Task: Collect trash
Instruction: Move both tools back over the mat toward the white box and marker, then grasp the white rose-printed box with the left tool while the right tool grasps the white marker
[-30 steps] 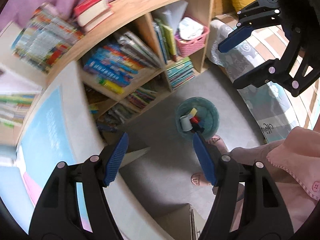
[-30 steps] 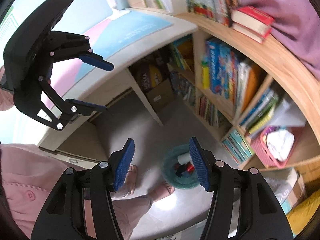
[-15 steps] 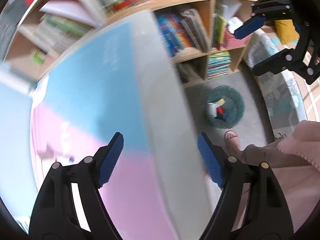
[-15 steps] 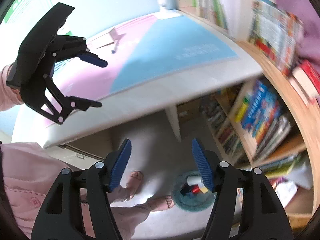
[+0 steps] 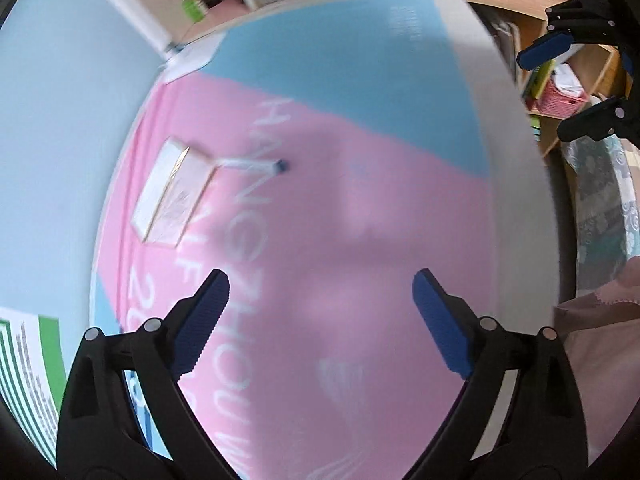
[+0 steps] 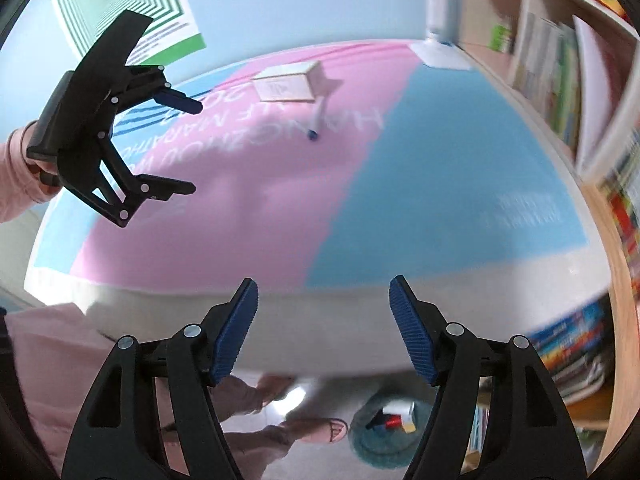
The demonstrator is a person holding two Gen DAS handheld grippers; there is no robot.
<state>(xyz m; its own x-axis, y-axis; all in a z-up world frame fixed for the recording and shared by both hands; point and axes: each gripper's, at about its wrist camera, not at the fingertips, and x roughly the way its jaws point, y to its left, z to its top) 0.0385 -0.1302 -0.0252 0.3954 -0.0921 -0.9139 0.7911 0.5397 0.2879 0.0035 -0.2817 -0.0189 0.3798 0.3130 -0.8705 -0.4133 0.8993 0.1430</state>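
Observation:
A small pink-and-white carton (image 5: 173, 194) lies on the pink part of the table mat, with a clear pen with a blue cap (image 5: 256, 165) beside it. Both also show in the right wrist view: the carton (image 6: 287, 83), the pen (image 6: 317, 117). My left gripper (image 5: 320, 324) is open and empty above the mat, short of the carton; it also shows in the right wrist view (image 6: 192, 148). My right gripper (image 6: 323, 328) is open and empty over the table's front edge. A teal bin (image 6: 372, 440) holding trash stands on the floor below.
A pink and blue mat (image 6: 440, 184) covers the white table (image 6: 360, 296). A white lamp base (image 5: 132, 12) stands at the table's back. Bookshelves (image 6: 560, 80) full of books run along the right. The person's sandalled foot (image 6: 324, 430) is near the bin.
Both grippers have swung up from the floor and bin to face the table top. The carton and pen have come into view. Both grippers stay open.

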